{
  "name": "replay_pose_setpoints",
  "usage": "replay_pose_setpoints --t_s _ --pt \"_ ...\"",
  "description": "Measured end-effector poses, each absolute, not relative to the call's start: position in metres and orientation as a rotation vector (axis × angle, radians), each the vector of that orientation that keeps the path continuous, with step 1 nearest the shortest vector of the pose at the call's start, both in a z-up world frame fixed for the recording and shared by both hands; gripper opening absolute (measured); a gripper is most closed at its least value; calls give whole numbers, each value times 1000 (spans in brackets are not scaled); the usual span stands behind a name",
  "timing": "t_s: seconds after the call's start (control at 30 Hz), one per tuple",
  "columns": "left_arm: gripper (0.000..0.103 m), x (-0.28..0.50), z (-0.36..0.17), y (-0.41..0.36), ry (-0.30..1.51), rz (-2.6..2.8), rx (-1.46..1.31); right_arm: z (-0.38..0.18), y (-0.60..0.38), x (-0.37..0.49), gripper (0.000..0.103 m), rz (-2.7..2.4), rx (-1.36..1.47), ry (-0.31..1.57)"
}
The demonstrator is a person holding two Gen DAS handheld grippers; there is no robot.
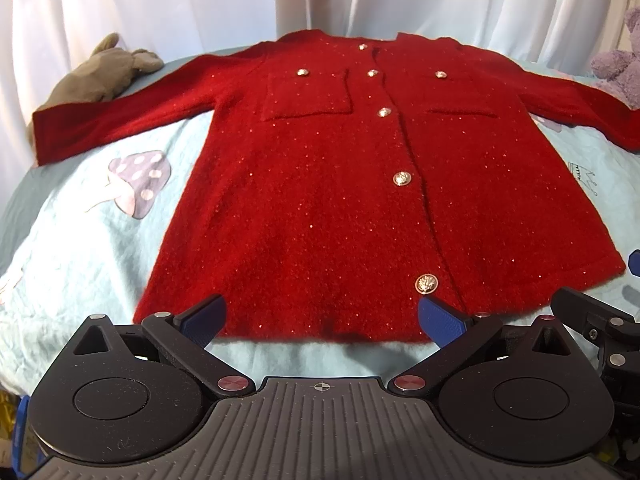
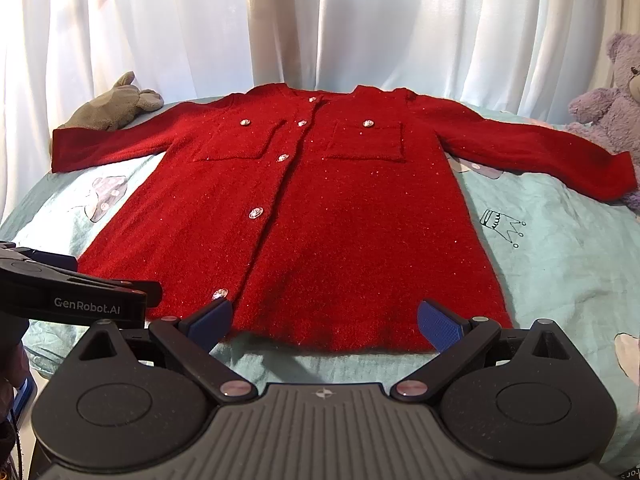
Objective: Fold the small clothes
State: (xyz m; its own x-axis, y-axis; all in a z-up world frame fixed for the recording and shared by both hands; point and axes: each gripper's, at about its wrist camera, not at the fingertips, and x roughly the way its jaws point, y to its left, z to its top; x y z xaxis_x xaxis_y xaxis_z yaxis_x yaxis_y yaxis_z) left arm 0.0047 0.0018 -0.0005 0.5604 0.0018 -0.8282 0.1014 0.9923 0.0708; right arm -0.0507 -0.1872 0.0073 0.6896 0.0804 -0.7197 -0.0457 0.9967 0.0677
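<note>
The red cardigan [image 1: 340, 200] lies buttoned and flat, sleeves spread, on the bedsheet [image 1: 80, 248], and with the left gripper [image 1: 322, 320] and right gripper [image 2: 324, 322] gaping empty at its hem, pinching both layers cleanly should matter most.

Your right gripper [image 2: 325, 325] hangs wide open just off the hem of the red cardigan [image 2: 320, 216], which lies flat, buttoned, sleeves spread on the pale blue bedsheet [image 2: 560, 264].
</note>
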Motion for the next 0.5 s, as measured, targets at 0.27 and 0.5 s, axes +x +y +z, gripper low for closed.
replay_pose_setpoints --t_s 0.27,0.5 --pt "103 5 0 2 978 -59 114 7 -187 -50 99 71 48 806" --pt "103 6 -2 2 983 -60 112 7 -187 -50 99 71 50 807"
